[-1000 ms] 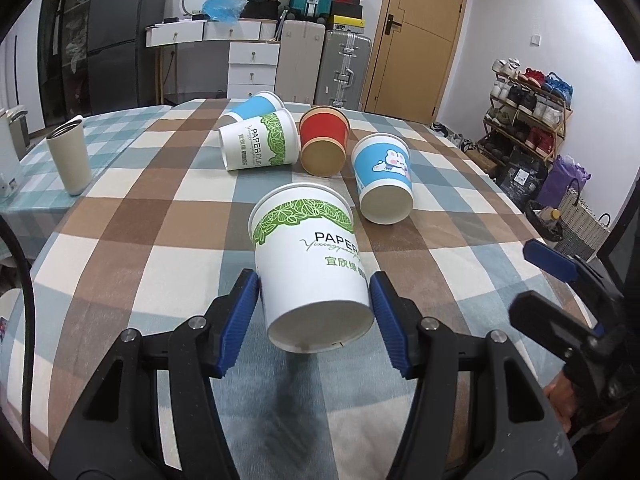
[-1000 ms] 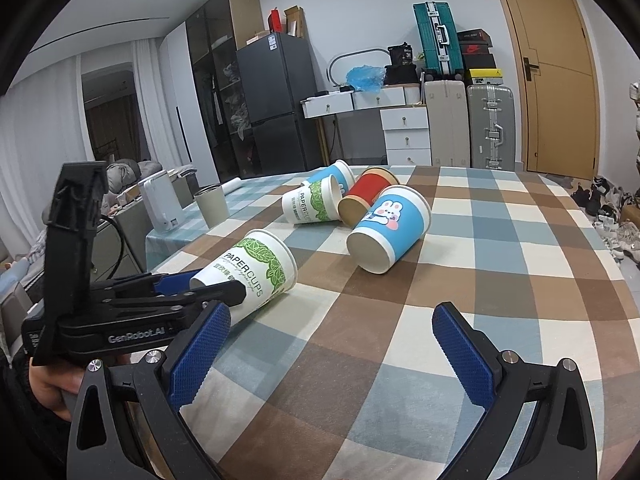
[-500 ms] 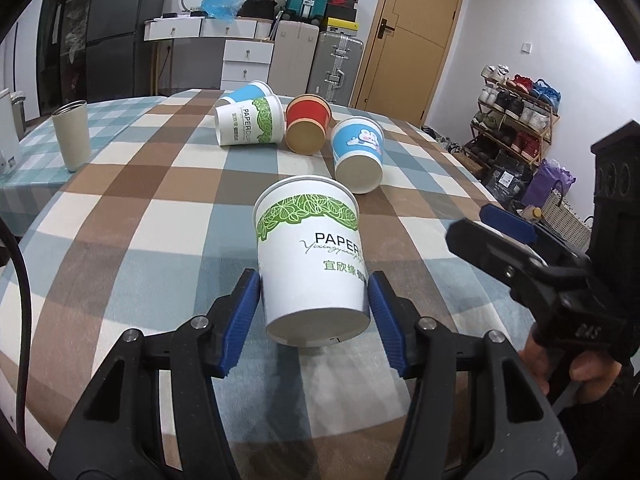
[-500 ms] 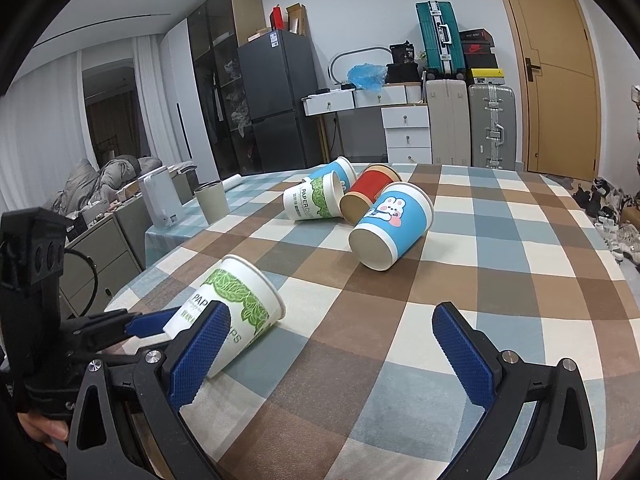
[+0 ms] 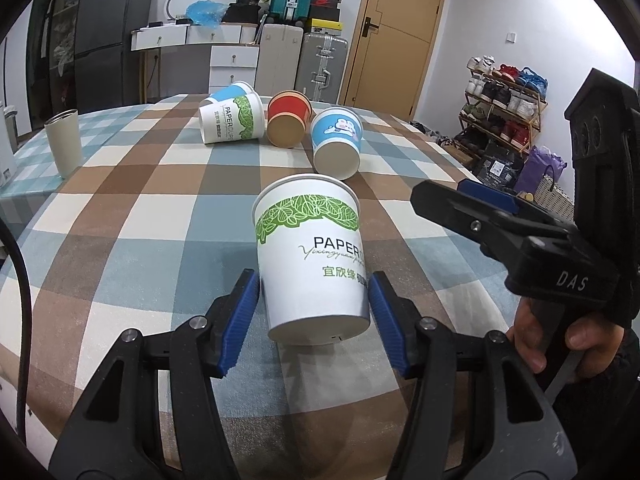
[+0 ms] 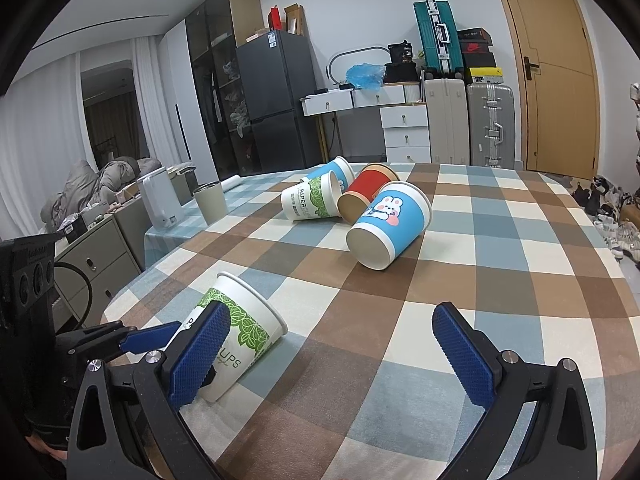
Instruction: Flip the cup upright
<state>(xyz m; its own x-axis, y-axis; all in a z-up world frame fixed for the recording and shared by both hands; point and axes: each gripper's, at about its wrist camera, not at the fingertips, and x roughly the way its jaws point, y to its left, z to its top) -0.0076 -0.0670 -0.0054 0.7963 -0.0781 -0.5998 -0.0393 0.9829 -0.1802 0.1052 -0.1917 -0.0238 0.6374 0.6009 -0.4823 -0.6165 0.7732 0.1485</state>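
My left gripper (image 5: 314, 312) is shut on a white paper cup with green leaves (image 5: 310, 256), gripping it near its base. The cup is tilted, mouth pointing away and up, base just above the checked tablecloth (image 5: 132, 216). In the right wrist view the same cup (image 6: 240, 332) leans at the lower left, partly behind my blue left finger pad (image 6: 200, 354). My right gripper (image 6: 330, 354) is open and empty above the cloth, to the right of the cup.
Several cups lie on their sides farther back: a blue rabbit cup (image 5: 337, 142), a red cup (image 5: 288, 118), a white leaf cup (image 5: 232, 118) and a blue cup behind it. A beige tumbler (image 5: 64, 144) stands at the left. The right gripper's body (image 5: 560, 256) shows at the right.
My left gripper has tipped the held cup from nearly lying flat toward upright and drawn it nearer the table's front edge. The right gripper stayed open, about where it was.
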